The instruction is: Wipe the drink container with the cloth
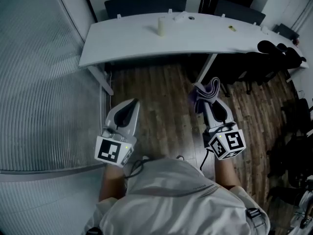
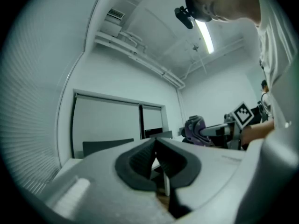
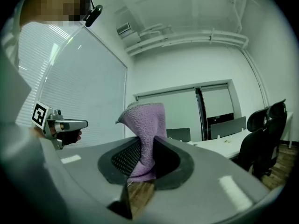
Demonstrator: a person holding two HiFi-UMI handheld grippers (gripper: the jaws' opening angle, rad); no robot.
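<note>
A pale drink container [image 1: 161, 26] stands upright on the white table [image 1: 205, 38], far ahead of both grippers. My right gripper [image 1: 208, 94] is shut on a purple cloth [image 1: 206, 93], which sticks up from between its jaws [image 3: 142, 134]. My left gripper [image 1: 131, 103] is shut with nothing between its fingers [image 2: 154, 153]. Both grippers are held level above the wooden floor, short of the table. In the left gripper view the right gripper [image 2: 202, 130] with the cloth shows at the right.
Dark office chairs [image 1: 281, 53] stand at the table's right end, and two more chairs [image 1: 145, 4] behind it. A blind-covered glass wall [image 1: 39, 82] runs along the left. Small items [image 1: 188, 17] lie on the table near the container.
</note>
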